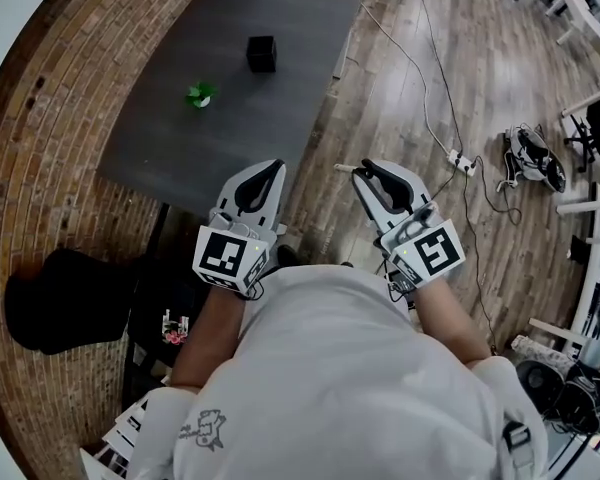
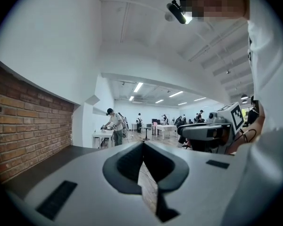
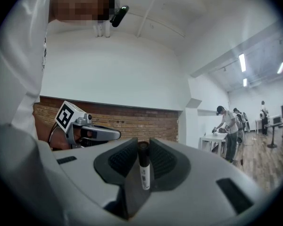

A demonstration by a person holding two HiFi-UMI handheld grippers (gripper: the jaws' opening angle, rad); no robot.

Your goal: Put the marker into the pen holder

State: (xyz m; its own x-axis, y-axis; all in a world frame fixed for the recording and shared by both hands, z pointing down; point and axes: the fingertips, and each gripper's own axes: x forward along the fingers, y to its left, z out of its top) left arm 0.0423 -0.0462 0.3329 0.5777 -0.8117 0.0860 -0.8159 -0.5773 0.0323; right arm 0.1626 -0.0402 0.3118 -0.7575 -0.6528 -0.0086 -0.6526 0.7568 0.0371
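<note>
The marker [image 3: 143, 166] is being grasped by the clenched jaws of the right gripper [image 1: 365, 174], its dark cap standing above the pads and its white barrel running down between them. The left gripper [image 1: 271, 170] is being kept shut on nothing, its pads meeting. Both grippers are being held level in front of the person, over the wooden floor just short of the near edge of the dark table [image 1: 240, 128]. The black pen holder [image 1: 261, 54] is sitting well apart from them, toward the table's far side, with a small green object [image 1: 201, 94] lying nearer and to its left. The step in hand is judged to be the carry to the holder. To do it well, the grip is best being kept firm so the marker is not being allowed to swing. The reach is best being routed to the right of the green object. The marker is best being stood upright directly above the holder's mouth and lowered inside before the jaws are being eased apart. The mouth is not being made out from here, so alignment is worth being checked on arrival. If the holder proves light, it is possibly being steadied by the free left gripper.
</note>
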